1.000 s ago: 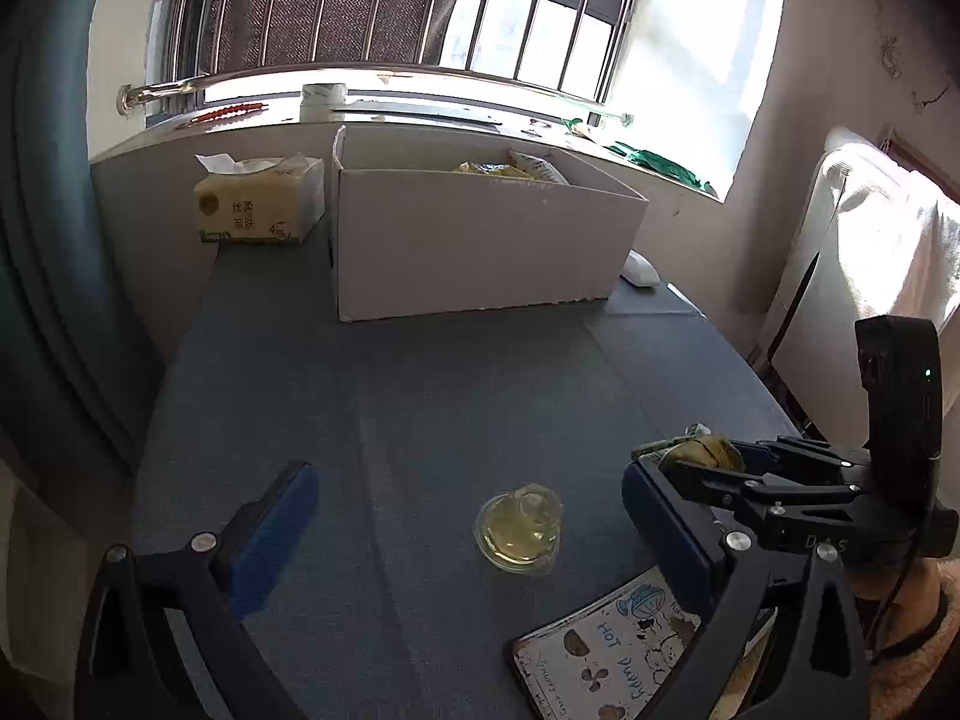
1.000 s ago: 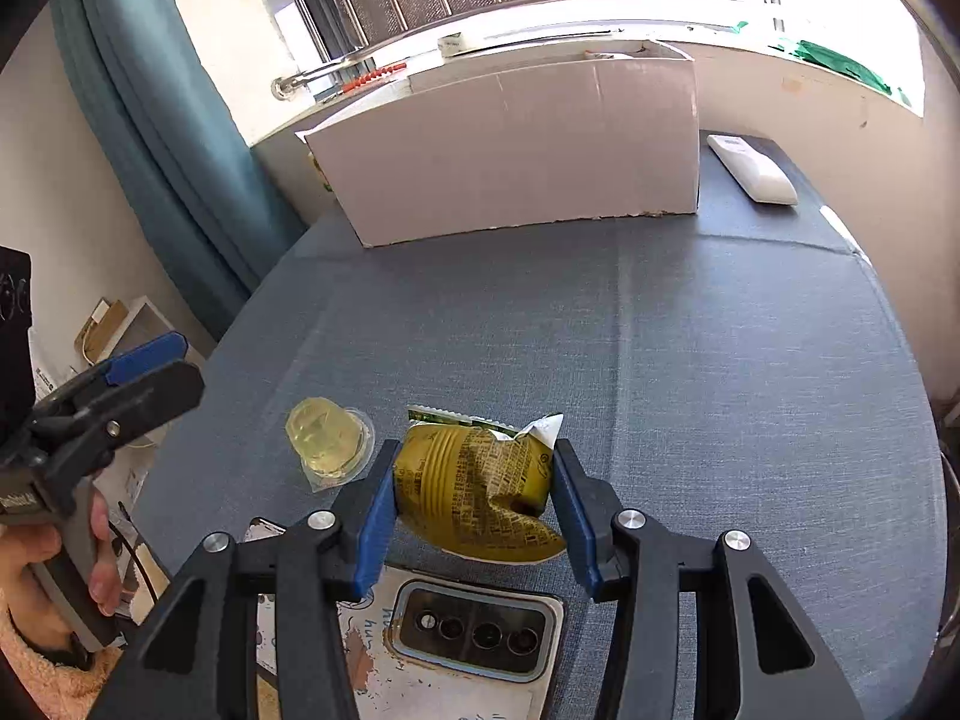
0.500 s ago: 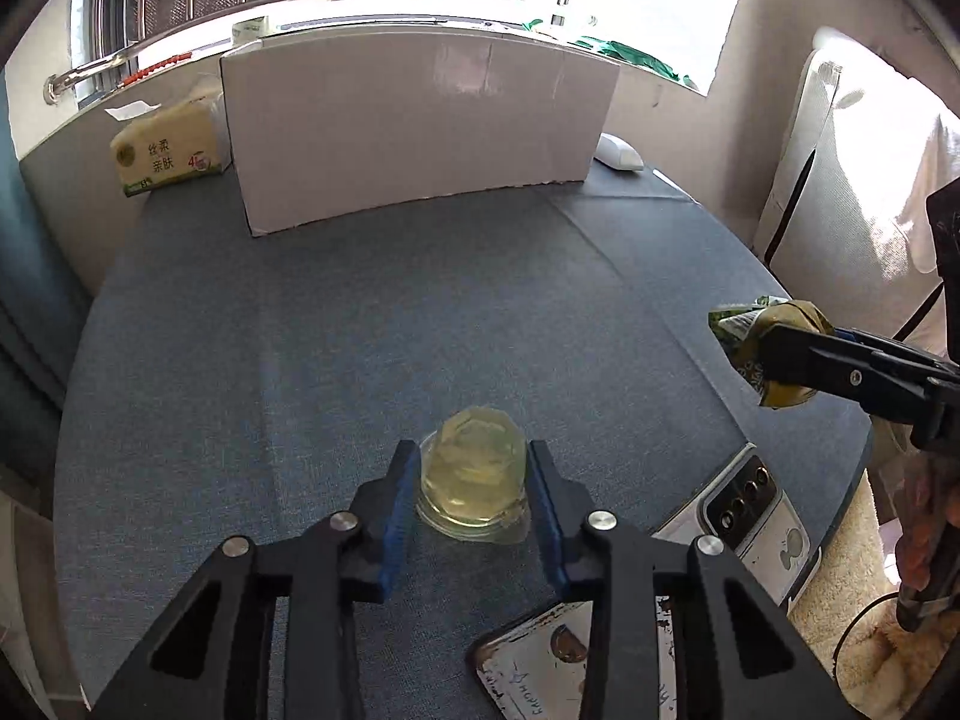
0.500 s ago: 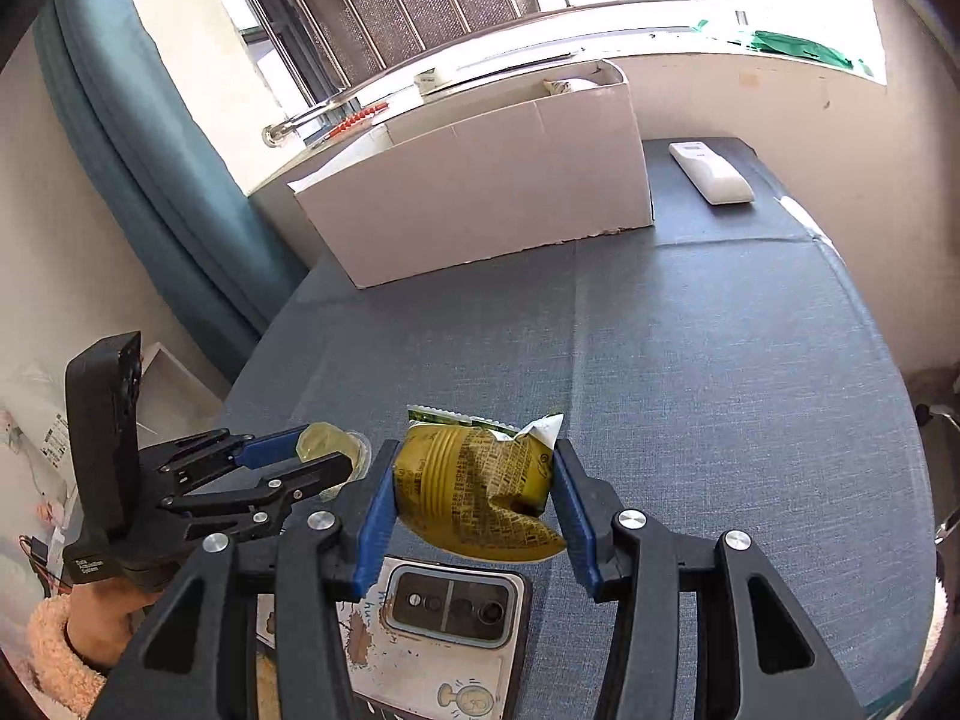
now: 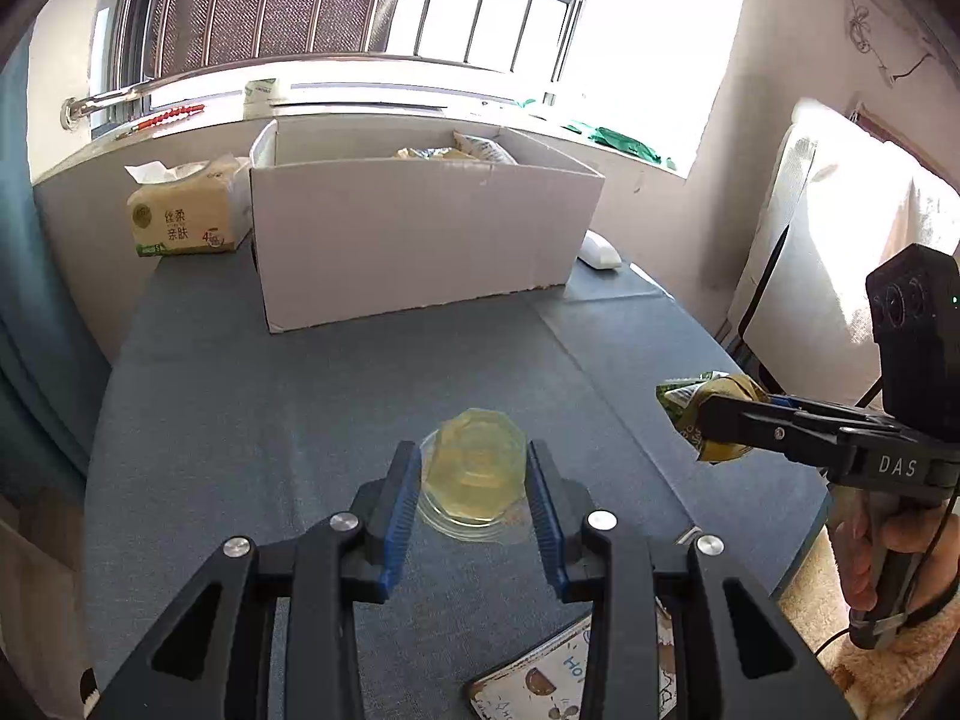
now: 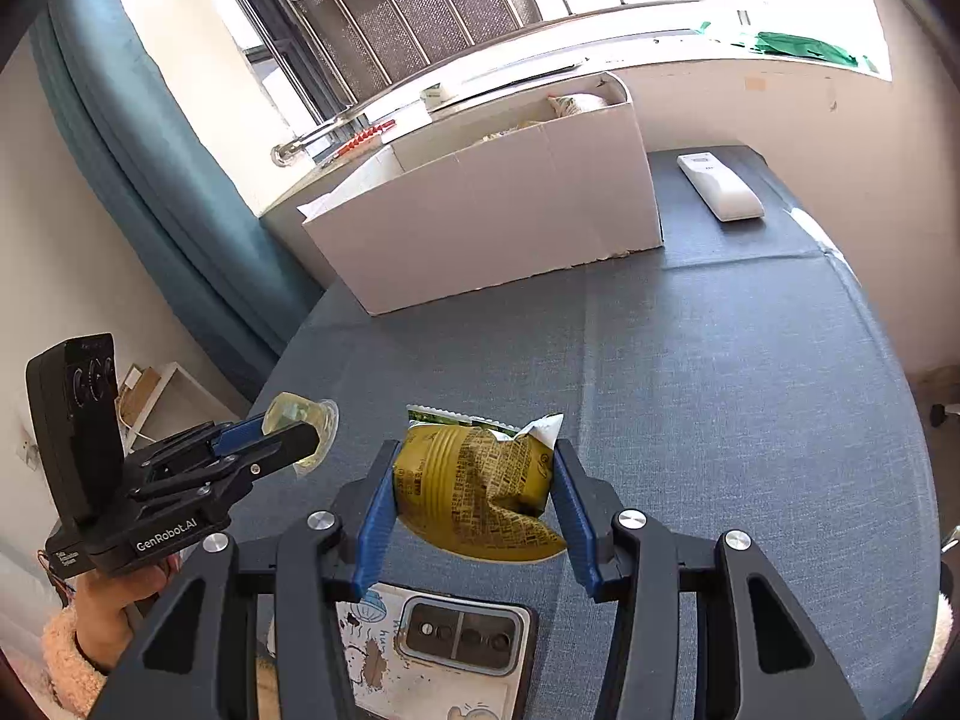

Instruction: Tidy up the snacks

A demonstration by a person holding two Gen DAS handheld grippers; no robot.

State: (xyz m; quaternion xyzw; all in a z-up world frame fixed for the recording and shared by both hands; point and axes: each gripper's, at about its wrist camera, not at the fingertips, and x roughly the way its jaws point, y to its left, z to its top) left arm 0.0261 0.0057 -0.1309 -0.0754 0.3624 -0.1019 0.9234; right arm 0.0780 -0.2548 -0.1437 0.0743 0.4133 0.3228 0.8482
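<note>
My left gripper (image 5: pixel 474 483) is shut on a clear jelly cup (image 5: pixel 474 471) with yellowish filling and holds it above the blue-grey table (image 5: pixel 300 408). It also shows in the right wrist view (image 6: pixel 300 420). My right gripper (image 6: pixel 474 492) is shut on a crumpled yellow-green snack packet (image 6: pixel 474 492), raised off the table; the packet shows at the right of the left wrist view (image 5: pixel 714 414). A white cardboard box (image 5: pixel 420 240) stands at the table's far side with several snack packets (image 5: pixel 456 151) inside.
A tissue pack (image 5: pixel 180 210) stands left of the box. A white remote (image 6: pixel 720 186) lies right of it. A phone (image 6: pixel 462 630) on a printed booklet (image 6: pixel 390 678) lies at the table's near edge. A blue curtain (image 6: pixel 120 150) hangs at the left.
My left gripper swung over the jelly cup, closed on it and lifted it. My right gripper rose with the packet and the box now looks nearer.
</note>
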